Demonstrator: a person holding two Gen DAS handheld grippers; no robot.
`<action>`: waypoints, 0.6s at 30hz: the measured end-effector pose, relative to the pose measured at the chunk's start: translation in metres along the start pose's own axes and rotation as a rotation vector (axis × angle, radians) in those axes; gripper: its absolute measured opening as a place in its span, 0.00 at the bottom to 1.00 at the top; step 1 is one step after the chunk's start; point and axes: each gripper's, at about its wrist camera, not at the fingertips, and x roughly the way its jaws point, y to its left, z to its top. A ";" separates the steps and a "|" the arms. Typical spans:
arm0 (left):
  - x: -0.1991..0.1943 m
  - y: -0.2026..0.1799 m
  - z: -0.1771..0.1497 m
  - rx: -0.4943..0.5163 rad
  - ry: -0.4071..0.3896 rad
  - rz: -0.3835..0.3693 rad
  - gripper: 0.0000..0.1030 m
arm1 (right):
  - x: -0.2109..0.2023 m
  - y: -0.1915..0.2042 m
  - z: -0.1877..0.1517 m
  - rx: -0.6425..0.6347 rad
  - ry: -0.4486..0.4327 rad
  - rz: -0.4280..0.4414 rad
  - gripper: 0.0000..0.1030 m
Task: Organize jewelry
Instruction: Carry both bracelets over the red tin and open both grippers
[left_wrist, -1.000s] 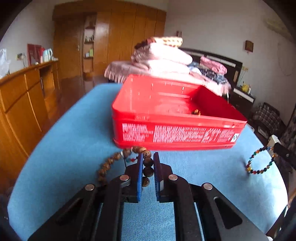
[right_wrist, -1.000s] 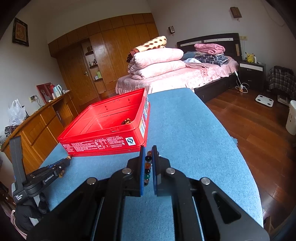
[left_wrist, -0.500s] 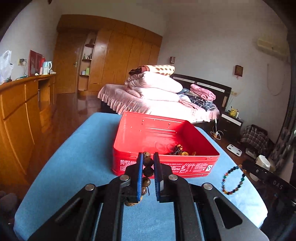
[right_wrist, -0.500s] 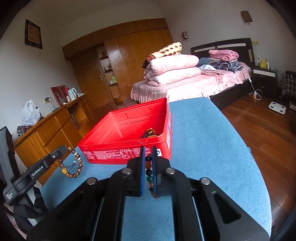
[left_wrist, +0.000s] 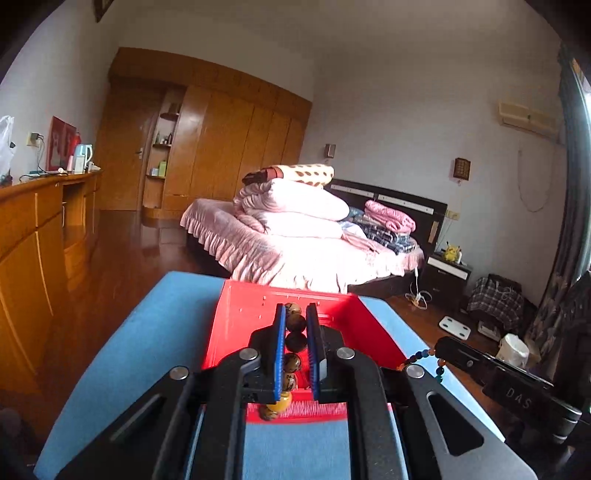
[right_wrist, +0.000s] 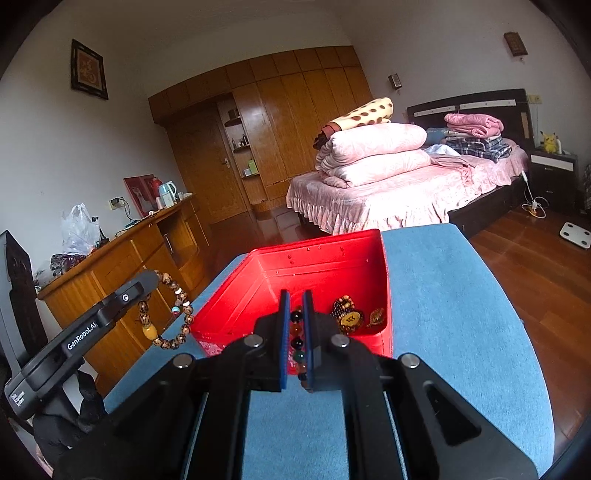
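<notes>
On the blue table (right_wrist: 461, 295) sits the open red tin (right_wrist: 295, 273), its far wall dotted with small holes and its near outer wall carrying white print too fine to read. Both grippers hang above its near edge, each clamped on a bracelet.

From its own camera the left gripper (left_wrist: 295, 317) has its blue pads nearly together, squeezing the brown wooden bead bracelet (left_wrist: 295, 341); the beads stack in the narrow gap between the fingers, with an amber bead at the bottom dangling just over the tin's rim. Seen from the right wrist camera, that same bracelet (right_wrist: 168, 314) hangs as a full loop from the left gripper's tip (right_wrist: 153, 277), clear of the table and just left of the tin. White lettering on the gripper's body reads "GenRobot.AI".

The right gripper (right_wrist: 296, 302) is likewise pinched tight, on the multicoloured bead bracelet (right_wrist: 297, 345), whose dark, orange and green beads line up between the pads over the tin's near wall. In the left wrist view the right gripper (left_wrist: 441, 345) shows at the right edge with a few of those beads (left_wrist: 417, 356) strung below its tip, and "DAS" is legible on its side.

Inside the tin, in the right near corner, lie a dark beaded piece with a round yellow tag (right_wrist: 347, 314) and a small gold pendant (right_wrist: 376, 316); the tag's mark cannot be read.
</notes>
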 end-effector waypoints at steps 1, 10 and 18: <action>0.004 0.001 0.001 -0.004 -0.002 -0.003 0.10 | 0.005 0.001 0.004 0.000 -0.005 0.007 0.06; 0.085 0.019 -0.019 -0.018 0.134 0.068 0.30 | 0.079 -0.020 0.010 0.049 0.040 -0.048 0.09; 0.067 0.015 -0.024 0.039 0.110 0.103 0.51 | 0.070 -0.018 -0.003 0.019 0.052 -0.128 0.09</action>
